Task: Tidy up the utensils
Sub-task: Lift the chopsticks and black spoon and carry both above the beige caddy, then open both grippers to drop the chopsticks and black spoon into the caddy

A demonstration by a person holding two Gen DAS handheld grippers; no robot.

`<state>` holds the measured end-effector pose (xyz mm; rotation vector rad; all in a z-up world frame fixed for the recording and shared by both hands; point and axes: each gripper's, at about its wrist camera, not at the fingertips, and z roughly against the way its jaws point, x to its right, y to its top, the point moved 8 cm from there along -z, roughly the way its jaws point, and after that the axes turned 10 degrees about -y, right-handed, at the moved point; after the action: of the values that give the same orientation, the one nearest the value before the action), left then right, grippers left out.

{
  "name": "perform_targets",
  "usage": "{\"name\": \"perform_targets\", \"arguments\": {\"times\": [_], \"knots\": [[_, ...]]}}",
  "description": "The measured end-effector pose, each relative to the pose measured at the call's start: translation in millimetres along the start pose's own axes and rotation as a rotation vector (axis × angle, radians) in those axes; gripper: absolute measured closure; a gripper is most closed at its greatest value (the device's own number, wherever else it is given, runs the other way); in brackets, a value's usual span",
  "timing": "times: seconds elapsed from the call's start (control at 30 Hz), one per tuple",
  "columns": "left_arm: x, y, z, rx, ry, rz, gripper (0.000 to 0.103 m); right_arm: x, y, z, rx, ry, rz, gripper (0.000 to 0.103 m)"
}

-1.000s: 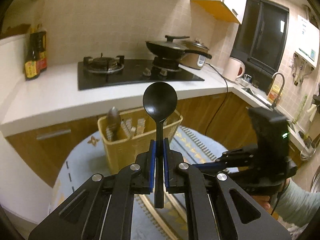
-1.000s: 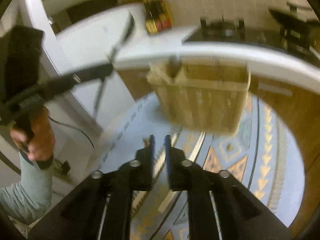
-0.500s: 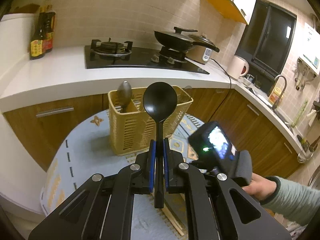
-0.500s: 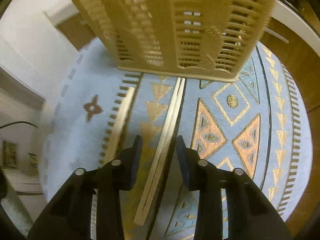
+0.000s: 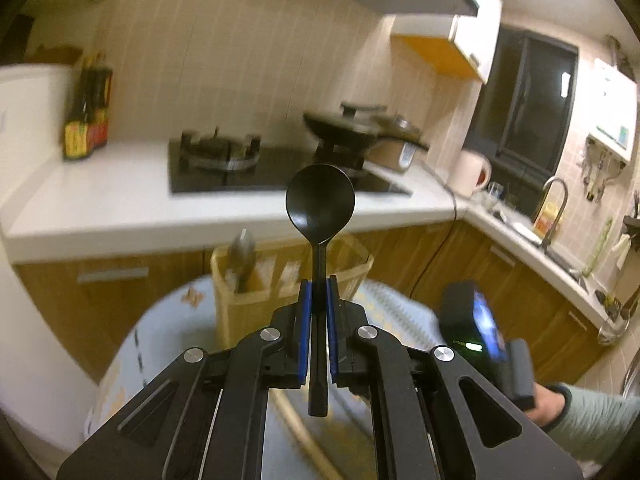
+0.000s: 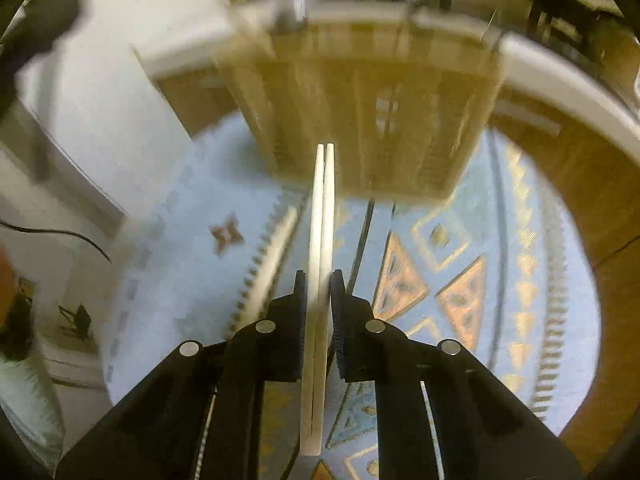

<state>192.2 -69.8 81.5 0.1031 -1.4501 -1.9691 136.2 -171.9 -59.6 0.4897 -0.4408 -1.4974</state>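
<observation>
The right claw (image 6: 318, 280) has just been closing, and now it pinches a pair of pale chopsticks (image 6: 322, 216) side by side, low on their length, with the thin tips sticking out toward the basket. They look light and stiff, and smooth too, so I think one stick could slip or twist away from the other if the pinch is loose; holding near the middle seems safest. One more stick (image 6: 268, 264) lies on the patterned cloth (image 6: 452, 264) just beside them. The left claw (image 5: 319, 300) is closed tight on the thin handle of a black spoon (image 5: 320, 204), which stands straight up with its round bowl on top. The spoon looks like light, hard plastic, top-heavy, so it may swing if held too low. Farther off stands the yellow basket (image 5: 352, 258) with slots, on the round counter (image 5: 160, 344), and a metal spoon (image 5: 242, 256) is already in it. Behind is the stove (image 5: 240, 164).
</observation>
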Motion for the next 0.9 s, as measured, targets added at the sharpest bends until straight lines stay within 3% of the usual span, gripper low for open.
{"name": "perform_targets", "arguments": {"times": [0.2, 0.3, 0.47, 0.63, 0.9], "knots": [[16.3, 46.5, -18.0, 0.137, 0.019, -0.036, 0.098, 17.3, 54.3, 75.3, 0.278, 0.059, -0.080, 0.093], [12.2, 61.4, -29.4, 0.196, 0.049, -0.036, 0.098, 24.5, 88.6, 106.0, 0.448, 0.038, -0.116, 0.093], [-6.5, 73.2, -53.2, 0.287, 0.091, 0.004, 0.098, 48.9, 133.6, 125.4, 0.624, 0.050, -0.226, 0.093], [-24.6, 69.5, -72.0, 0.320, 0.117, 0.042, 0.098, 65.9, 167.2, 117.2, 0.745, -0.018, -0.269, 0.093], [-49.0, 56.0, -89.7, 0.329, 0.124, 0.092, 0.098, 70.1, 193.9, 83.2, 0.803, -0.025, -0.255, 0.093]]}}
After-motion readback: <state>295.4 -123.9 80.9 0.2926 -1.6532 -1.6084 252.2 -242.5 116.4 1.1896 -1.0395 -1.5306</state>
